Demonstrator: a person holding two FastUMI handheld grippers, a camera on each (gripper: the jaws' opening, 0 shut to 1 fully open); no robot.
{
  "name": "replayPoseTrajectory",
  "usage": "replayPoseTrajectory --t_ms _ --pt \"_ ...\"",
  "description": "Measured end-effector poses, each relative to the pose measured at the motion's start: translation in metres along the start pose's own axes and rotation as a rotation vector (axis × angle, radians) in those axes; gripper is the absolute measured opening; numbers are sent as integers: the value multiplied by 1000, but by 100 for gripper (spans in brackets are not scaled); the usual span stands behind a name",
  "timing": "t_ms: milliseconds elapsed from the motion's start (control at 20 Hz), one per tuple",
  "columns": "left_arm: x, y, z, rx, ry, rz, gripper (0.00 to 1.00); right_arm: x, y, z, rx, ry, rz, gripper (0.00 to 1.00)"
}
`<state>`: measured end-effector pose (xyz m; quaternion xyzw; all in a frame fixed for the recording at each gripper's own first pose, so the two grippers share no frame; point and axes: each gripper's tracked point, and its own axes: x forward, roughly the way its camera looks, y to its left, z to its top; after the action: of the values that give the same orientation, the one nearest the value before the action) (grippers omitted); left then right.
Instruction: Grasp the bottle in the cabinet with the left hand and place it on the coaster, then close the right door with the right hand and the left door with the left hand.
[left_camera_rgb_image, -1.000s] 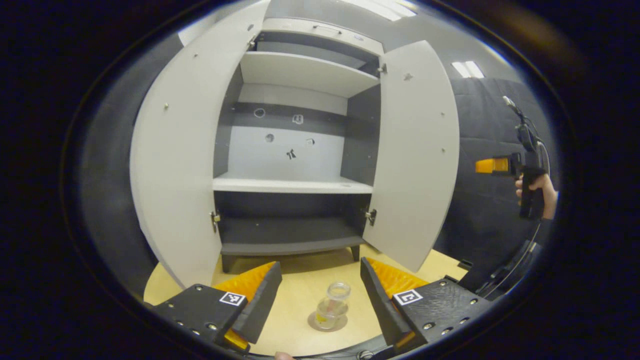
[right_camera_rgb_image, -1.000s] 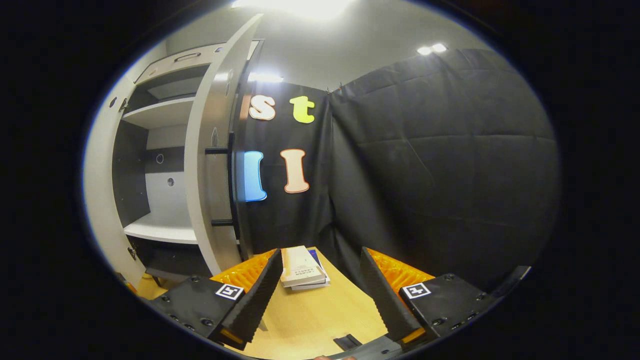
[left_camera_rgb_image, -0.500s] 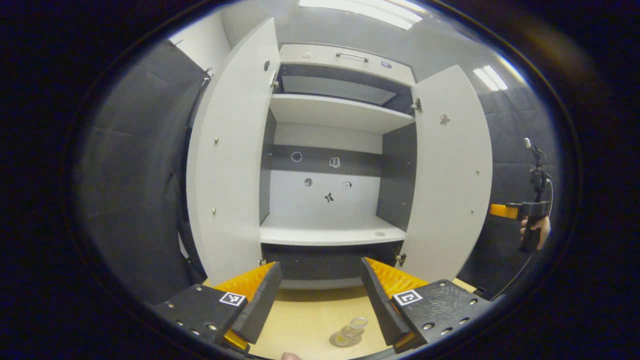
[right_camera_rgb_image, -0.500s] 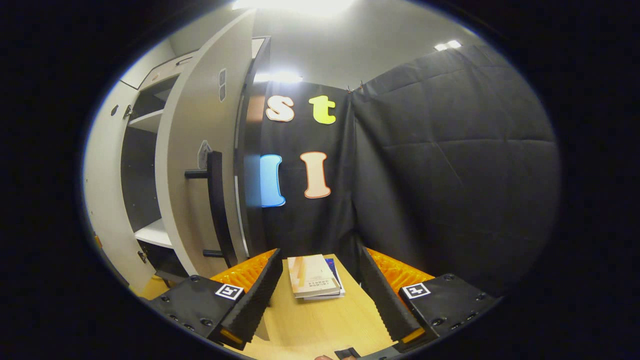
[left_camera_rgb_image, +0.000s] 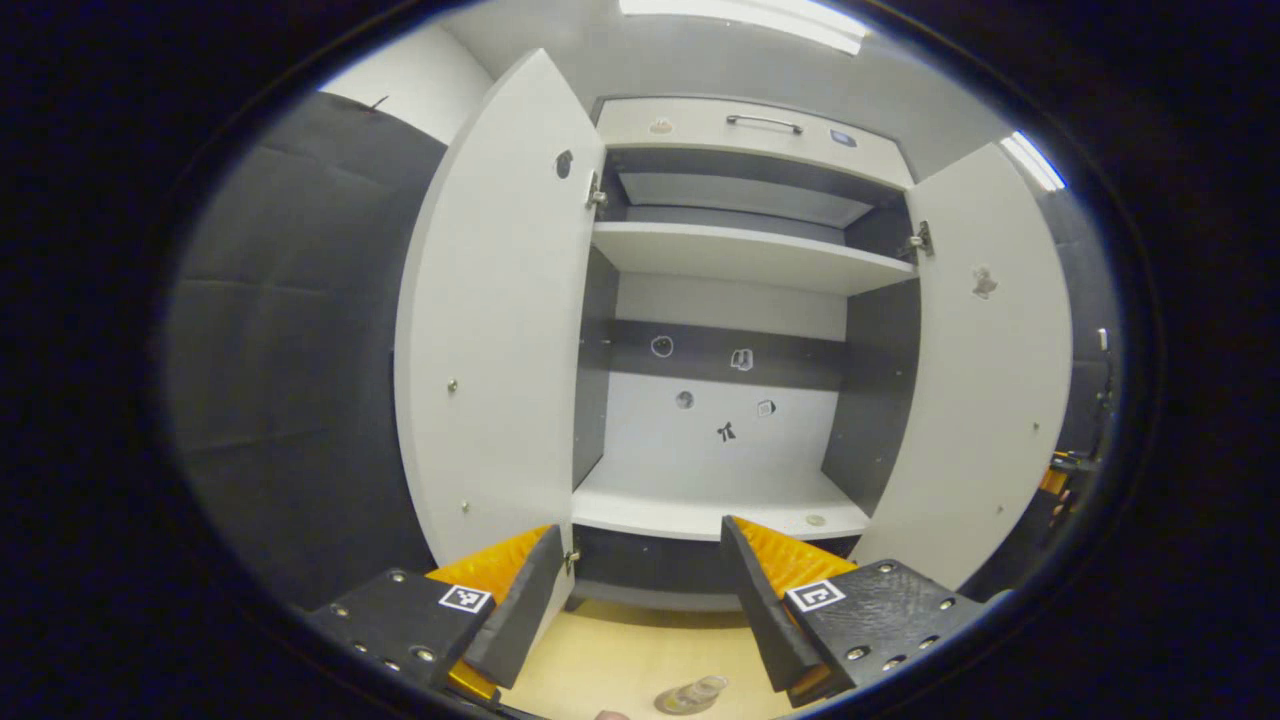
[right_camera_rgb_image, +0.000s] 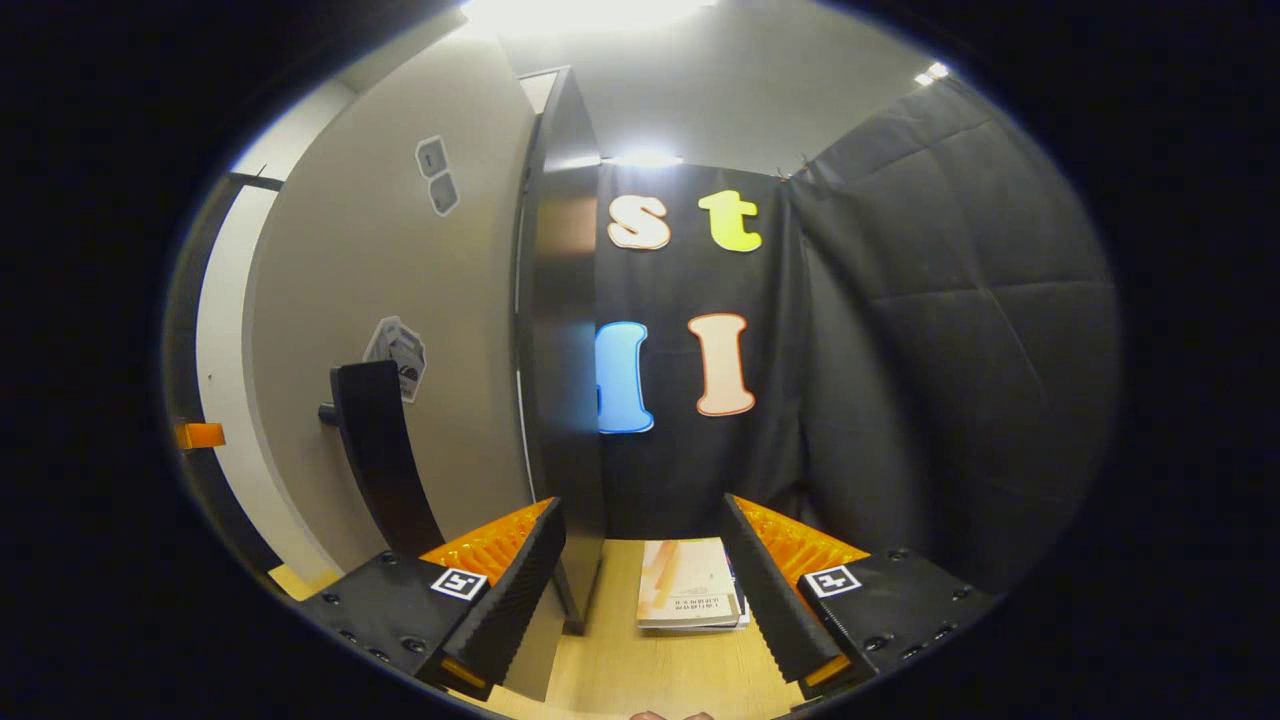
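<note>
The bottle (left_camera_rgb_image: 700, 690) stands upright on the coaster (left_camera_rgb_image: 672, 703) on the wooden table (left_camera_rgb_image: 620, 660), its open mouth pointing up, low between the left gripper (left_camera_rgb_image: 640, 595) fingers, whose jaws are spread and hold nothing. Both cabinet (left_camera_rgb_image: 745, 125) doors hang open, the left door (left_camera_rgb_image: 495, 330) and the right door (left_camera_rgb_image: 985, 400). The right gripper (right_camera_rgb_image: 645, 590), jaws also spread and empty, sits near the right door's black handle (right_camera_rgb_image: 380, 450). A stack of books (right_camera_rgb_image: 690, 598) lies ahead; its print is too small to read.

I count one cabinet (left_camera_rgb_image: 740, 300) with two doors, one bottle (left_camera_rgb_image: 700, 692), one coaster (left_camera_rgb_image: 672, 704), and two stacked books (right_camera_rgb_image: 690, 598).
</note>
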<state>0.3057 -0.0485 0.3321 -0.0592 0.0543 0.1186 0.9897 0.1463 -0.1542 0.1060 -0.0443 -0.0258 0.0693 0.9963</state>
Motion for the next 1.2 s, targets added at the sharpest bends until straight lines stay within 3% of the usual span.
replayPoseTrajectory --t_ms 50,250,500,750,800,1150,1200 --pt "-5 0 -5 -2 4 15 91 2 2 7 -27 -11 25 95" --pt "-25 -6 -15 17 -3 54 91 2 24 16 -76 -42 126 99" --pt "-40 -7 -27 9 4 59 91 -1 26 24 -116 -75 103 92" --pt "-34 3 -44 13 29 57 91 0 35 15 -31 -26 111 95" --pt "-33 5 -46 13 36 50 90 3 40 14 -13 -20 113 92" --pt "-29 17 -52 7 36 22 91 3 90 14 4 -17 122 95" --pt "-28 22 -54 8 39 24 91 4 94 14 1 -19 115 91"
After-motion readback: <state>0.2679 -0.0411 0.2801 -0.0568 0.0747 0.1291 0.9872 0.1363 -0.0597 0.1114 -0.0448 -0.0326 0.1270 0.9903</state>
